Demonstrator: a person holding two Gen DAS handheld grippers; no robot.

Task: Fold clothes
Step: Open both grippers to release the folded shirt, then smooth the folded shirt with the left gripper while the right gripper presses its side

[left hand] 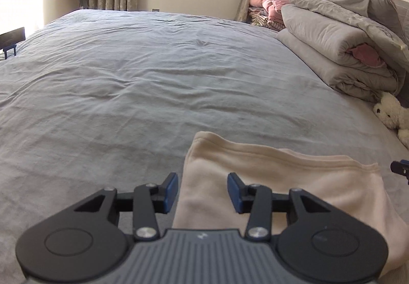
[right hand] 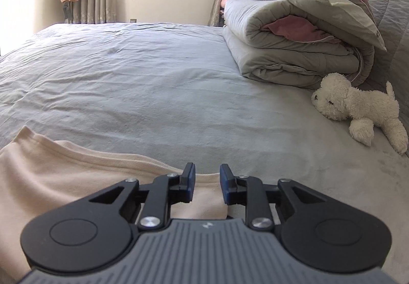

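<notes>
A cream garment (left hand: 276, 171) lies flat on the grey bed sheet (left hand: 143, 79), partly folded, with a ribbed hem along its far edge. My left gripper (left hand: 202, 188) is open and empty above the garment's left edge. The garment also shows in the right wrist view (right hand: 76, 168), at the lower left. My right gripper (right hand: 207, 180) is open and empty above the garment's far right corner. A small part of the right gripper shows at the right edge of the left wrist view (left hand: 401, 168).
A stack of folded grey quilts (right hand: 294, 35) sits at the bed's far right. A white plush dog (right hand: 358, 110) lies in front of it. Pink bedding (left hand: 268, 7) is piled by the curtains. A window and wall stand beyond the bed.
</notes>
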